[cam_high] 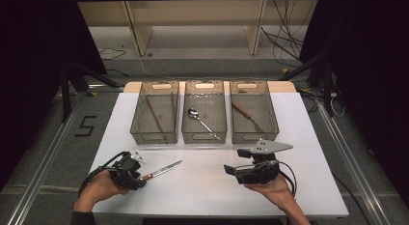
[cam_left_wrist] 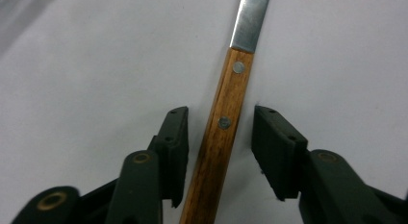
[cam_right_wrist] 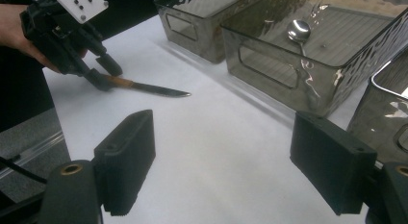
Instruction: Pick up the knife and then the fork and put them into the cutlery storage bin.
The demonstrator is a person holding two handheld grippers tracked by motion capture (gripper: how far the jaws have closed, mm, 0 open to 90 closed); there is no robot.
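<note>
A knife [cam_high: 161, 170] with a wooden handle [cam_left_wrist: 222, 132] and a steel blade lies flat on the white table, left of centre near the front. My left gripper [cam_high: 141, 176] straddles the handle. In the left gripper view a gap shows between the wood and each pad [cam_left_wrist: 175, 147], so the jaws are open around it. The right gripper view shows the left gripper [cam_right_wrist: 103, 75] low over the knife [cam_right_wrist: 144, 86]. My right gripper [cam_high: 234, 161] is held at the front right, pointing left. Its jaws [cam_right_wrist: 235, 156] stand wide open with nothing between them.
Three clear grey bins stand in a row at mid-table. The left bin [cam_high: 154, 138] holds thin brown sticks, the middle bin [cam_high: 204, 137] a spoon [cam_high: 193, 113], and the right bin [cam_high: 254, 136] a wooden-handled utensil [cam_high: 242, 111]. Bare white table [cam_high: 202, 186] lies between the grippers.
</note>
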